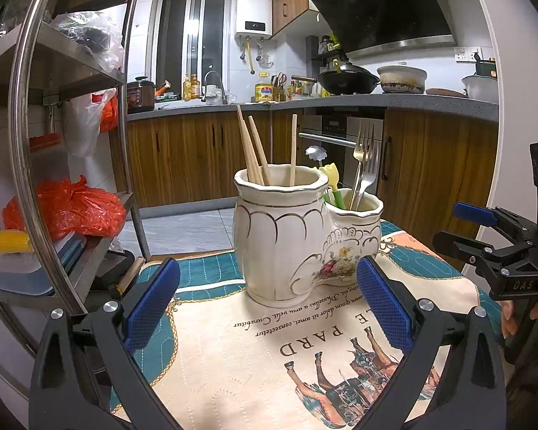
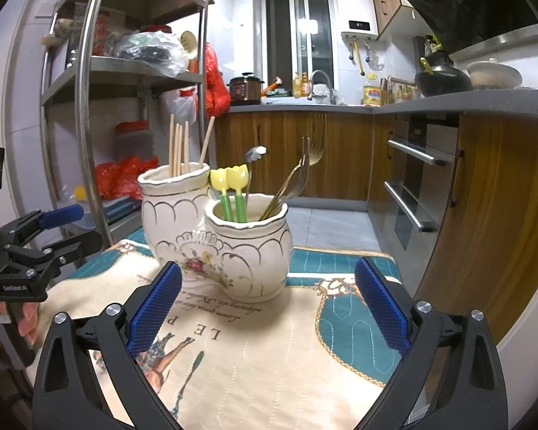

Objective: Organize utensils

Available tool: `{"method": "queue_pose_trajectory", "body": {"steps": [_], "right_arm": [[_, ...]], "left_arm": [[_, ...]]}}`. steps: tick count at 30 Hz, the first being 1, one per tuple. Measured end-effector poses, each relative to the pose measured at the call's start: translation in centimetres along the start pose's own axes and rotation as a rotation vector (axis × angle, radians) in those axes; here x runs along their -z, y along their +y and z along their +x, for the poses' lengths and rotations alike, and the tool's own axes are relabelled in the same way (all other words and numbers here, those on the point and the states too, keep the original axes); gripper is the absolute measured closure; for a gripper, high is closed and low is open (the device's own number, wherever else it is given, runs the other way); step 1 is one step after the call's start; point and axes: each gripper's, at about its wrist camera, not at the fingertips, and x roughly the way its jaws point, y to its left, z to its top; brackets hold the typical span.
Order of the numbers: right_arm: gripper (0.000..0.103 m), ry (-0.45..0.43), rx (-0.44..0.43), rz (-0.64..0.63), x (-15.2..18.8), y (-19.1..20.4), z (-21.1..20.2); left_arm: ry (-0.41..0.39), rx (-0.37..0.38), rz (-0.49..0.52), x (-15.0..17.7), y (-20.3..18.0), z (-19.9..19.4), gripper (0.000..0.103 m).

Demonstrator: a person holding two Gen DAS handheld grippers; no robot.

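Blue-padded left tongs [image 1: 267,301] and right tongs [image 2: 269,304] gape level, empty.

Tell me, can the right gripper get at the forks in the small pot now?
Probably yes: the right gripper is open, the forks stand above the small pot, nothing between.

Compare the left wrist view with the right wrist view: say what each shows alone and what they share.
Only the left wrist view shows the right gripper, open, and a yellow corn cob on the rack. Only the right wrist view shows the left gripper, open, and two separate yellow tulip-shaped utensils. Both show the cream double utensil holder with chopsticks in the taller pot, forks in the shorter, on a printed cloth.
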Motion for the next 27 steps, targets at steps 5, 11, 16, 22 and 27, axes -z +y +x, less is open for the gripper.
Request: {"method": "queue_pose_trajectory", "body": {"steps": [5,11,16,22,27], "right_arm": [[0.006,-0.001,0.000,0.000,0.00,0.04,0.00],[0.006,0.001,0.000,0.000,0.00,0.12,0.07],[0.006,0.000,0.000,0.000,0.00,0.09,0.00],[0.006,0.001,0.000,0.001,0.00,0.05,0.05],[0.006,0.001,0.000,0.000,-0.01,0.04,0.02]], "left_arm": [[0.000,0.000,-0.002,0.01,0.03,-0.01,0.006],[0.001,0.000,-0.001,0.00,0.09,0.01,0.006],[0.000,-0.001,0.000,0.00,0.11,-0.01,0.006],[0.000,0.000,-0.001,-0.01,0.08,-0.01,0.006],[-0.003,-0.003,-0.001,0.07,0.23,-0.11,0.006]]}}
